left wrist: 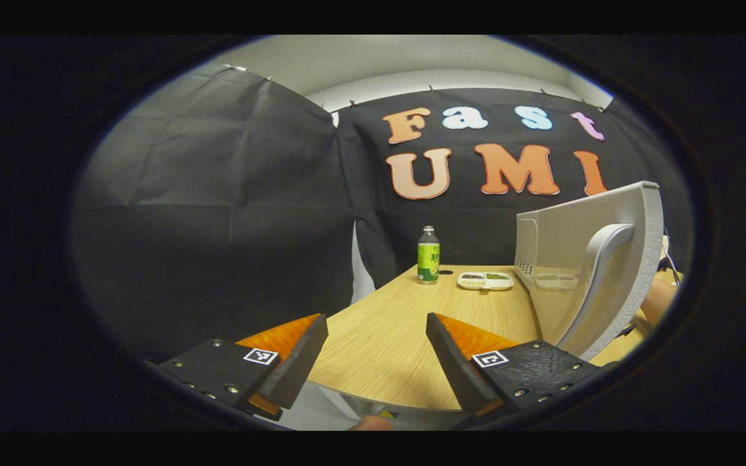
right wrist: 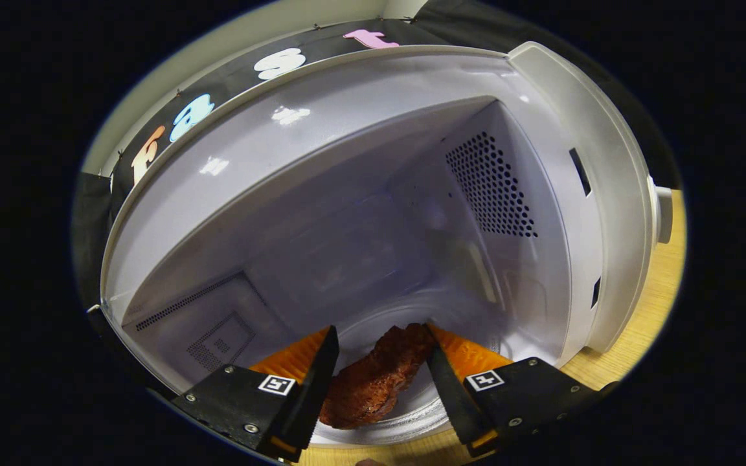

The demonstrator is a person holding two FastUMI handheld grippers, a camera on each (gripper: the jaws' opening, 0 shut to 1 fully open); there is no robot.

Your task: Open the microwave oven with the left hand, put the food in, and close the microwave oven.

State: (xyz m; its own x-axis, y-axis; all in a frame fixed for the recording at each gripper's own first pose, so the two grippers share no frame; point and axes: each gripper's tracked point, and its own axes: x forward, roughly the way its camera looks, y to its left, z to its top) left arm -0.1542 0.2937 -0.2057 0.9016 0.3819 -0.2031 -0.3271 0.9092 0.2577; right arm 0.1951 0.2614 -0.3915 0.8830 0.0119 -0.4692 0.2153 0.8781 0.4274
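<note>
**Brown food poised at the mouth of the open microwave**

Brown and crusty, the food [right wrist: 373,382] sits between the fingers of the right claw [right wrist: 379,372], just ahead of the camera. The far finger appears to touch it, while a slim gap shows on the near side, so whether both fingers press on it cannot be told. Beyond the right claw's tips lies the pale cavity of the microwave oven [right wrist: 360,246], with the food over the round floor plate at the cavity's front edge.

The left claw [left wrist: 376,353] is spread wide and holds nothing, hovering above the wooden counter [left wrist: 399,336]. Ahead and to its right stands the swung-open microwave door [left wrist: 596,265], well apart from the tips. Farther ahead rest a green bottle [left wrist: 429,256] and a small divided tray [left wrist: 485,280].

The step in hand looks to be placing the food inside. Next, the right claw likely needs to let go and back out; then the left must reach the door and swing it shut.

The bottle's label is too small to read, and no brand shows on the oven.
</note>
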